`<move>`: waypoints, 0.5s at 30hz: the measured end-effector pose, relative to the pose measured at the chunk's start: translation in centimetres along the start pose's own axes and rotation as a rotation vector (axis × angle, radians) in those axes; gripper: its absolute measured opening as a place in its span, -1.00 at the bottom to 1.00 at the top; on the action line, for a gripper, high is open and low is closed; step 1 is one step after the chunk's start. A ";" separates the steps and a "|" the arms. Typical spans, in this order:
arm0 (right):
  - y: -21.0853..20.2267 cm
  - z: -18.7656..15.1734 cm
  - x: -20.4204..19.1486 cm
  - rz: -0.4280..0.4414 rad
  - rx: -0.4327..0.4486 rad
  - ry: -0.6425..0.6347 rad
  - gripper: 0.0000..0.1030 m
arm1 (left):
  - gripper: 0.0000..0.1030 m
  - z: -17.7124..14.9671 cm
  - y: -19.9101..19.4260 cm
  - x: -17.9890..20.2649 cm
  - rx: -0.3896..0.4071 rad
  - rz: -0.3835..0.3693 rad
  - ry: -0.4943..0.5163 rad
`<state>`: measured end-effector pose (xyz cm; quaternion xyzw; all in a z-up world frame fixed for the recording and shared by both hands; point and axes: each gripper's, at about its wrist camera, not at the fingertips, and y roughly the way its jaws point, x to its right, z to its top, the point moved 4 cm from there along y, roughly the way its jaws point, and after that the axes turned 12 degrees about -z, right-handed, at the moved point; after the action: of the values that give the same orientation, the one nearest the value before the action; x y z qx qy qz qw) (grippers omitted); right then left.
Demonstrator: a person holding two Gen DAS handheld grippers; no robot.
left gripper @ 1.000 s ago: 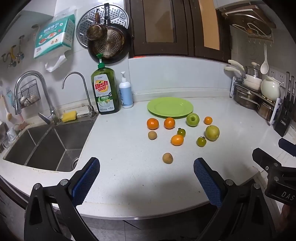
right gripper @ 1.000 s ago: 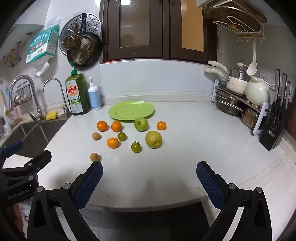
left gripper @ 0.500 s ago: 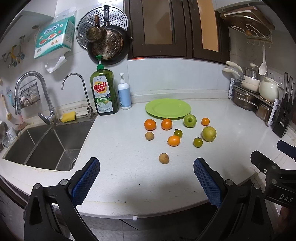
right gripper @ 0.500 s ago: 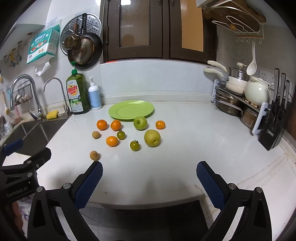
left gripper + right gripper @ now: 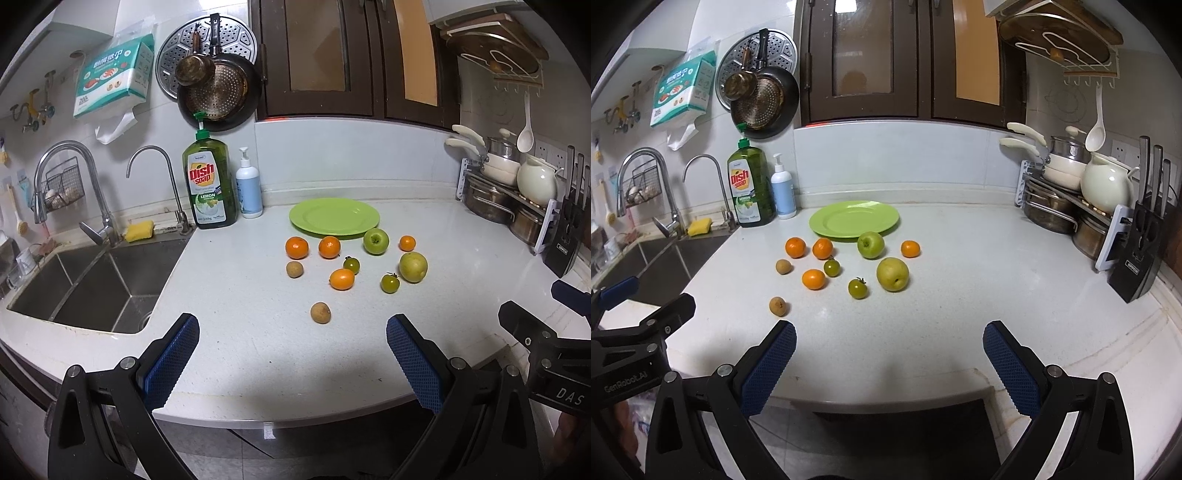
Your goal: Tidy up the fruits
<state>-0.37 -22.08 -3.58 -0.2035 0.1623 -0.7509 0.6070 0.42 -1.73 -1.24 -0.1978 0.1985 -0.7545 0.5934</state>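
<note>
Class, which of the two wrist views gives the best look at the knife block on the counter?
The right wrist view: the knife block stands whole, with three handles and its label clear of the edge. In the left wrist view the knife block sits squeezed against the dark right rim, smaller and distorted, with its handles bunched together.

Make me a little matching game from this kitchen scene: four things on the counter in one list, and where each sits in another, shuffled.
Things:
1. green plate
2. dish soap bottle
3. knife block
4. yellow sponge

Places:
A. far right edge of the counter
B. by the sink taps
C. just behind the fruits
D. next to the white pump bottle

Pairs: 1-C, 2-D, 3-A, 4-B
</note>
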 end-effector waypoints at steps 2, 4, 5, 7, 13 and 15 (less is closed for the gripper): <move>0.1 0.0 0.2 0.004 0.000 -0.001 0.99 | 1.00 -0.1 -0.1 0.1 0.005 0.004 -0.002; 0.0 0.1 0.0 0.003 0.002 -0.001 0.99 | 1.00 0.0 -0.2 0.2 0.010 0.007 -0.001; 0.1 0.1 0.0 0.005 0.003 -0.002 0.99 | 1.00 0.0 -0.3 0.2 0.012 0.009 -0.001; 0.1 0.1 0.0 0.009 0.006 -0.002 0.99 | 1.00 0.0 -0.4 0.2 0.016 0.012 -0.001; 0.2 0.1 0.1 0.021 0.012 -0.005 0.99 | 1.00 0.1 -0.5 0.2 0.022 0.020 -0.002; 0.2 0.1 0.1 0.022 0.012 -0.005 0.99 | 1.00 0.1 -0.5 0.3 0.024 0.021 0.000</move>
<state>-0.17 -22.19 -3.62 -0.1999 0.1583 -0.7446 0.6169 0.01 -1.88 -0.89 -0.1885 0.1917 -0.7506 0.6036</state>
